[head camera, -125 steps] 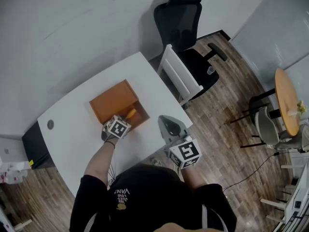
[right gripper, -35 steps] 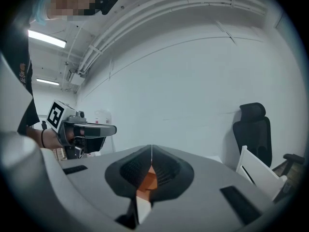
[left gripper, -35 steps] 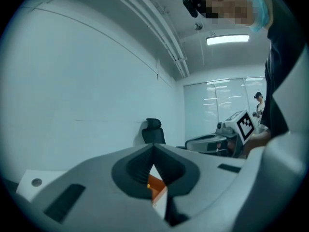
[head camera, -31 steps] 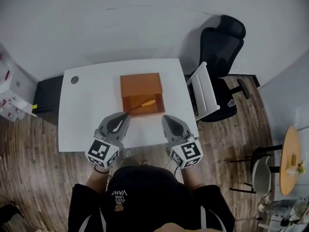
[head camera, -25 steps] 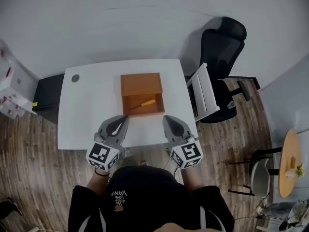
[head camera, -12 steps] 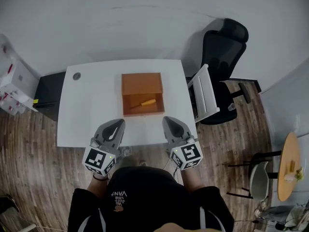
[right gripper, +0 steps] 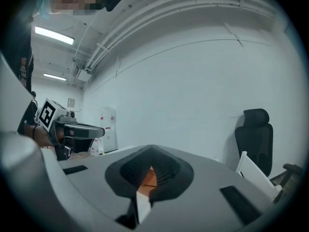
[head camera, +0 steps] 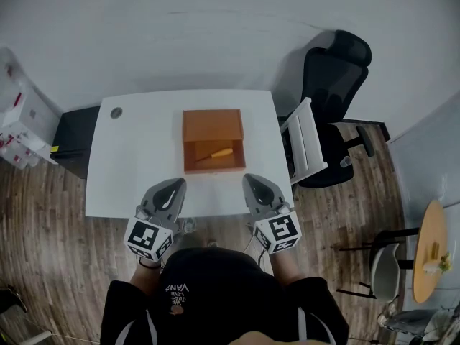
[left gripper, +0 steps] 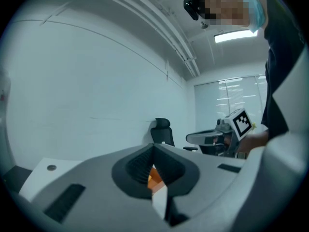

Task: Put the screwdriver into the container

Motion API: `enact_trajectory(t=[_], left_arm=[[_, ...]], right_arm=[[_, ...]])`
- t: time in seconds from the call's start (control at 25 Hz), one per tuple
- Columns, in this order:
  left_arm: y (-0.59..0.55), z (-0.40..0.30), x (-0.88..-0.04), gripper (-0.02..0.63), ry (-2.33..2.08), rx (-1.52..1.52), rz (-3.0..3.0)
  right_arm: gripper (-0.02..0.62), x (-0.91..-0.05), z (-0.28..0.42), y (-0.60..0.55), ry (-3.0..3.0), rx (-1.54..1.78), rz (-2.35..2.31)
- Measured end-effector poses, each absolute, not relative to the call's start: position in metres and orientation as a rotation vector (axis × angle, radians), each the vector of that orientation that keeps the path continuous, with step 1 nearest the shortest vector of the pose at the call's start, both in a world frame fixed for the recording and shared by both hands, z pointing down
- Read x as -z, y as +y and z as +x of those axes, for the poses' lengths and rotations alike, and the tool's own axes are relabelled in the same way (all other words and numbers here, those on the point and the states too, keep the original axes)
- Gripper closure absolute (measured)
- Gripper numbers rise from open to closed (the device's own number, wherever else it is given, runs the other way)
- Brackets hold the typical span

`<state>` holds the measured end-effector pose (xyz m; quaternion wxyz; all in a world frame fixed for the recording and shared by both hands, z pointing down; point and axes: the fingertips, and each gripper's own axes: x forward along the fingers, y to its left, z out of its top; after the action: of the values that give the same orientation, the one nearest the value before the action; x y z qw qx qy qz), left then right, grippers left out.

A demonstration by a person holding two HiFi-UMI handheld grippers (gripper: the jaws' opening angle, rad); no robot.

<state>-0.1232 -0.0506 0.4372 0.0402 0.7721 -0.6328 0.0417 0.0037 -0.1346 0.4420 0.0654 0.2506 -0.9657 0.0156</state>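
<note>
Well, both my tongs hang side by side with their tips over the near strip of the white table (head camera: 136,157), pointing toward the box (head camera: 212,125) and not touching it. The left tongs (head camera: 176,184) are closed and empty. In the left gripper view the jaws meet at the tip, and only a sliver of orange shows through the hollow between the ribbed pads. The right tongs (head camera: 252,180) look the same in the right gripper view — jaws together, nothing pinched, a bit of the orange box visible through the gap behind the tip. The two are well apart from each other, one to each side of the box as I look down.

The screwdriver (head camera: 215,154) lies inside the box, in the open part nearer me. It rests at a slant on the bottom, with its yellow-orange handle toward the right and the thin shaft running left toward the near wall. The far part of the box shows a flat orange top. The box itself sits about midway across the table.

Off the table's right edge stands a white chair (head camera: 305,146), and a black office chair (head camera: 338,67) is just beyond it — both against the wall. A small round cap (head camera: 116,112) sits in the table's far left corner.
</note>
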Motion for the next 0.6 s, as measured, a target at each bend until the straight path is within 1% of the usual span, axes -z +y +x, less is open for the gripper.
enact_trajectory(t=[0.6], left_arm=[[-0.0509, -0.1217, -0.4405, 0.591, -1.933, -0.133, 2.356]], right_arm=[[0.584, -0.4409, 0.0059, -0.1355, -2.915, -0.047, 0.761]])
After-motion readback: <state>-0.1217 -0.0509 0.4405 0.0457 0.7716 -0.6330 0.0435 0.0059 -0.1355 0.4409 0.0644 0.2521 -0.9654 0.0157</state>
